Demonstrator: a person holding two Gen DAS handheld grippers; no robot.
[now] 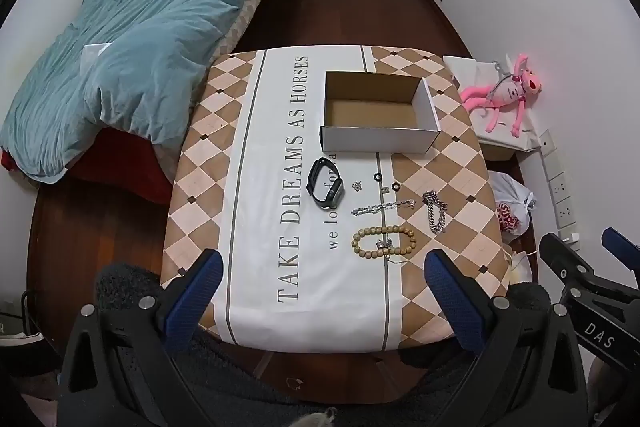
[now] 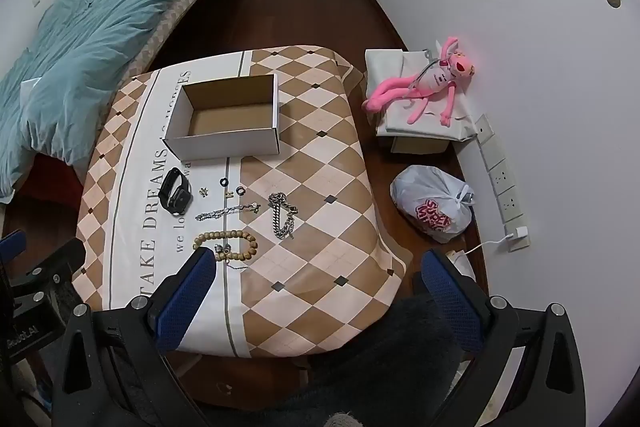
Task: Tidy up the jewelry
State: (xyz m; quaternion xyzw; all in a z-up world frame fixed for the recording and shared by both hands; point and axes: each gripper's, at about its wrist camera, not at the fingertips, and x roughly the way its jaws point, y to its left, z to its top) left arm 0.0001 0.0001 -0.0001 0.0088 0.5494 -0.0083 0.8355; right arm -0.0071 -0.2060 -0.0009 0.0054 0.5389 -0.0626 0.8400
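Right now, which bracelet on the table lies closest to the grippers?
The wooden bead bracelet, a tan loop at the near end of the jewelry. The thin silver chain and chunky silver chain lie farther back.

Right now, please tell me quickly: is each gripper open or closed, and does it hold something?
Left gripper: open, holds nothing.
Right gripper: open, holds nothing.

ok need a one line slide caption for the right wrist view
Open right gripper poised above a patterned table with an empty cardboard box, smartwatch, bead bracelet and silver chains.
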